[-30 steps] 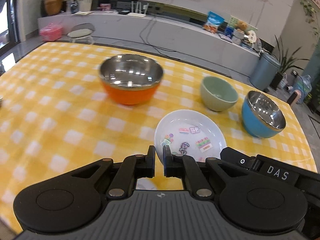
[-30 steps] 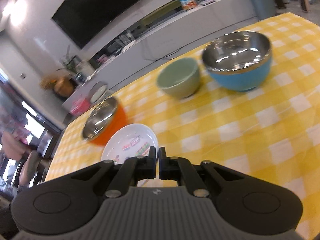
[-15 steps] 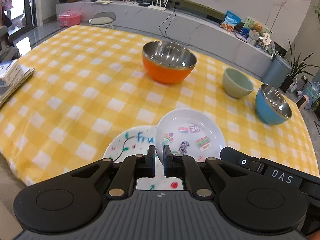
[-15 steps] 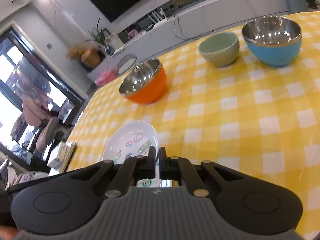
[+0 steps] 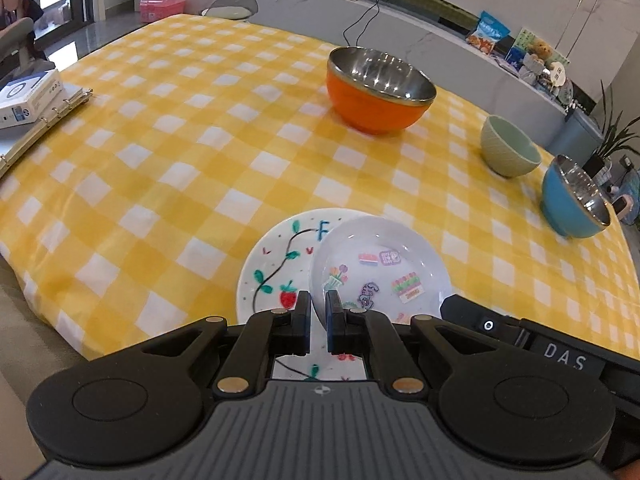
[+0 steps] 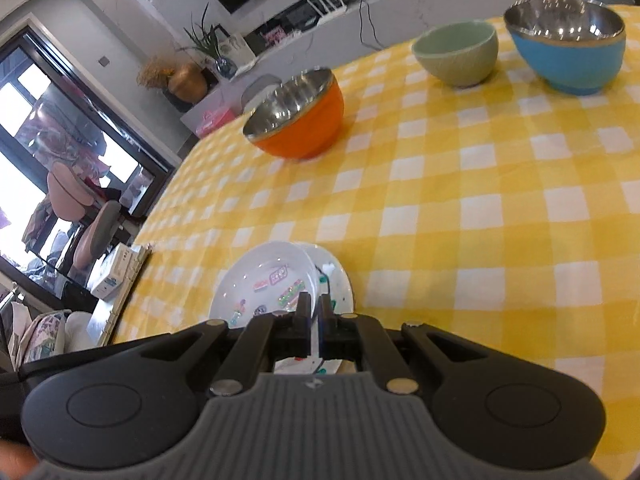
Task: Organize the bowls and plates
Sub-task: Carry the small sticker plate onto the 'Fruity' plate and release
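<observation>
My left gripper is shut on the rim of a white sticker plate, held tilted over a drawn strawberry plate near the table's front edge. My right gripper is shut on the sticker plate's rim from the other side; the drawn plate shows beneath it. An orange steel-lined bowl, a pale green bowl and a blue steel-lined bowl stand farther back on the yellow checked cloth.
A ring binder with a white box on it lies at the table's left edge. The table's front edge is close below the plates. A chair and a long counter stand behind the table.
Both grippers have carried the sticker plate back toward the front edge, over the drawn plate, which has come into view beneath. The bowls now look farther away.
</observation>
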`<state>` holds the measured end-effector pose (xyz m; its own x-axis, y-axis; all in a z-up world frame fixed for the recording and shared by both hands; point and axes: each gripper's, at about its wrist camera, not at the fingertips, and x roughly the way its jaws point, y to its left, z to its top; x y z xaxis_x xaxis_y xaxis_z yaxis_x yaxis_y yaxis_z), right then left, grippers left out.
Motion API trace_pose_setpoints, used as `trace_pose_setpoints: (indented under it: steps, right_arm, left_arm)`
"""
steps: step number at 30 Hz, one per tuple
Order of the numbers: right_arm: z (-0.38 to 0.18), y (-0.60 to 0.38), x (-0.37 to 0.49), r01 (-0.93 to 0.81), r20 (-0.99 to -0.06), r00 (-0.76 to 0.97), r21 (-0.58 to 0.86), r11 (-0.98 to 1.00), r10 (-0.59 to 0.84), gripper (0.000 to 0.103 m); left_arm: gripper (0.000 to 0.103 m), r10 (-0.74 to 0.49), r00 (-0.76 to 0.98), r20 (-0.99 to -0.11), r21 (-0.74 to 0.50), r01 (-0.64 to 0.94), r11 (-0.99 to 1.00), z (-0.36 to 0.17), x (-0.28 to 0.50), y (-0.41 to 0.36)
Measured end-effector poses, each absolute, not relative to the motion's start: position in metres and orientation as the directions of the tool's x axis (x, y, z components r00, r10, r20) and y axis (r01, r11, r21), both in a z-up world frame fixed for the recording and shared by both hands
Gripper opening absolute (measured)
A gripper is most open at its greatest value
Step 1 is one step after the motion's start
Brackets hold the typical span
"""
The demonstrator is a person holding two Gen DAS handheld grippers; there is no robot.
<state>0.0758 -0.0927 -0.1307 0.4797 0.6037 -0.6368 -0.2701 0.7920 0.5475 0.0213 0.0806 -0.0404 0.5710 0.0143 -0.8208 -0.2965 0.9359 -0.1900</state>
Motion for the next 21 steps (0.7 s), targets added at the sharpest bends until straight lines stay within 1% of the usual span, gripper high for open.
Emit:
trace_pose_setpoints:
  steps: [5, 16, 17, 18, 19, 21]
  right_arm:
    - [-0.134, -0.085, 0.078, -0.290, -0.640, 0.446, 0.558, 0.777, 0.626, 0.000]
    - [-0.138, -0.080, 0.080, -0.281, -0.661, 0.421, 0.557, 0.782, 0.622, 0.000]
    - [-0.138, -0.080, 0.080, -0.283, -0.661, 0.420, 0.555, 0.782, 0.621, 0.000]
    - [-0.137, -0.080, 0.080, -0.286, -0.660, 0.419, 0.555, 0.781, 0.623, 0.003]
    - [-0.137, -0.079, 0.080, -0.288, -0.659, 0.419, 0.556, 0.780, 0.625, 0.006]
    - [-0.135, -0.078, 0.079, -0.302, -0.656, 0.427, 0.545, 0.782, 0.622, 0.006]
  left_arm:
    - [0.007, 0.040, 0.547, -0.836, -0.165, -0.321, 0.933, -0.041, 0.019, 0.087]
    - [0.008, 0.036, 0.512, -0.858, -0.160, -0.334, 0.929, -0.047, 0.021, 0.090]
    - [0.008, 0.034, 0.511, -0.859, -0.162, -0.333, 0.929, -0.047, 0.021, 0.090]
    - [0.008, 0.030, 0.510, -0.859, -0.166, -0.334, 0.928, -0.047, 0.021, 0.091]
    - [0.010, 0.027, 0.509, -0.860, -0.170, -0.336, 0.926, -0.047, 0.021, 0.091]
    - [0.017, 0.037, 0.507, -0.861, -0.160, -0.340, 0.927, -0.046, 0.021, 0.091]
